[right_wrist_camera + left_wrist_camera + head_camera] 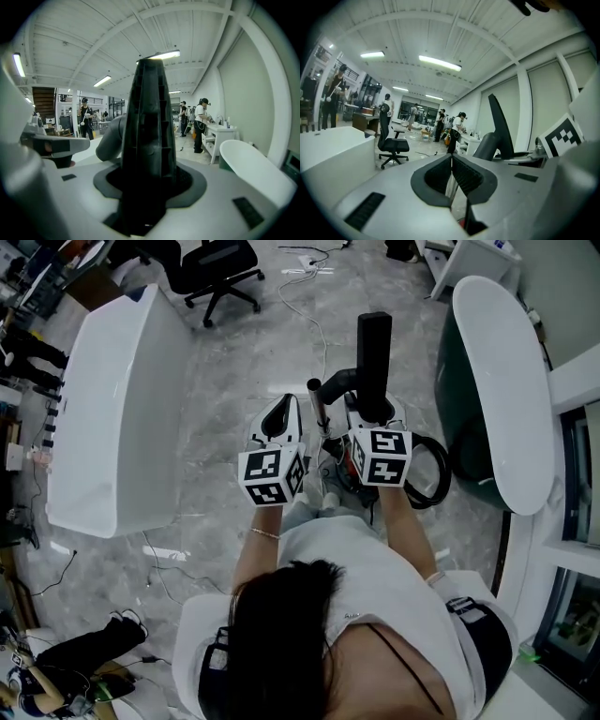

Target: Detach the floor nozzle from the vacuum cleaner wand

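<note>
The black floor nozzle [375, 338] stands on end, with its grey elbow tube [339, 381] curving off to the left. My right gripper [373, 418] is shut on the nozzle [149, 140], which fills the space between the jaws. The grey elbow [110, 140] shows behind it. A thin metal wand [321, 411] with a dark tip rises between the two grippers. My left gripper [279, 418] is shut to the left of the wand, its pads [459, 174] touching with nothing between them. From that gripper's view, the nozzle [499, 126] is up to the right.
White bathtubs stand at the left [112, 409] and the right [506, 381]. A black hose loop [436, 474] lies by my right hand. An office chair [220, 273] and a white cable [309, 315] are on the marble floor ahead. People stand far off [457, 131].
</note>
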Tool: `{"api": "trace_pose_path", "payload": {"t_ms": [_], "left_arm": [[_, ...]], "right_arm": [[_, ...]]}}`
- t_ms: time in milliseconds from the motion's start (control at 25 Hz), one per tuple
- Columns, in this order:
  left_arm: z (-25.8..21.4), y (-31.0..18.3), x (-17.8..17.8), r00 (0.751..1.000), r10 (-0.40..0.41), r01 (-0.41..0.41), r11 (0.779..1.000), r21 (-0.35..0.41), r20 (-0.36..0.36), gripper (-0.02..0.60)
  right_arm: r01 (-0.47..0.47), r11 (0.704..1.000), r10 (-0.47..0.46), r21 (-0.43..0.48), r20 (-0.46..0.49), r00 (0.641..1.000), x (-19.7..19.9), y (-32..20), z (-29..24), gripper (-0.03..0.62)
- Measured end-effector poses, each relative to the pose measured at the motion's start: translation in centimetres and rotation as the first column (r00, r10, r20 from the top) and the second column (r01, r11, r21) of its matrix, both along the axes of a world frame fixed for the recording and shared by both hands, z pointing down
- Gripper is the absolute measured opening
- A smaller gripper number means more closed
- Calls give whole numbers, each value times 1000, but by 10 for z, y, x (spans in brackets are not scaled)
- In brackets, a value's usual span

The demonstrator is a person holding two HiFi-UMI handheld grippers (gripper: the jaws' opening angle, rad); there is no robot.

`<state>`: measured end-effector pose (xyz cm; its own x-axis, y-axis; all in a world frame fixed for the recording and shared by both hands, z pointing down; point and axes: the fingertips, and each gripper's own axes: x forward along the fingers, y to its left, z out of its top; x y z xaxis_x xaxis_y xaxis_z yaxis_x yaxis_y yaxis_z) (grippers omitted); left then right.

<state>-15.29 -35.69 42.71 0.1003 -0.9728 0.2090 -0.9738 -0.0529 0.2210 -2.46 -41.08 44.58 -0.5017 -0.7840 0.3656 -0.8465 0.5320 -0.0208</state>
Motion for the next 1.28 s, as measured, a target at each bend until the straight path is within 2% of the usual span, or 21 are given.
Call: {"api": "trace_pose_path", "payload": {"t_ms": [240, 400, 880, 1280], "left_arm": [[8, -3, 5, 999, 18, -19, 999, -33, -43, 3], [12, -5, 9, 998, 25, -29, 998, -63, -56, 3], [0, -24, 25, 998, 52, -54, 997, -45, -43, 3], [-10, -40, 21, 998, 57, -57, 998, -23, -15, 3]], "right_arm": [[-27, 998, 27, -49, 5, 1000, 2, 4, 17, 213], [-35, 999, 35, -37, -7, 999, -2, 3, 13, 213], [-76, 997, 76, 16, -3, 997, -8, -6, -3, 213], [-106, 993, 107, 57, -27, 994, -3, -22, -13, 213]]}}
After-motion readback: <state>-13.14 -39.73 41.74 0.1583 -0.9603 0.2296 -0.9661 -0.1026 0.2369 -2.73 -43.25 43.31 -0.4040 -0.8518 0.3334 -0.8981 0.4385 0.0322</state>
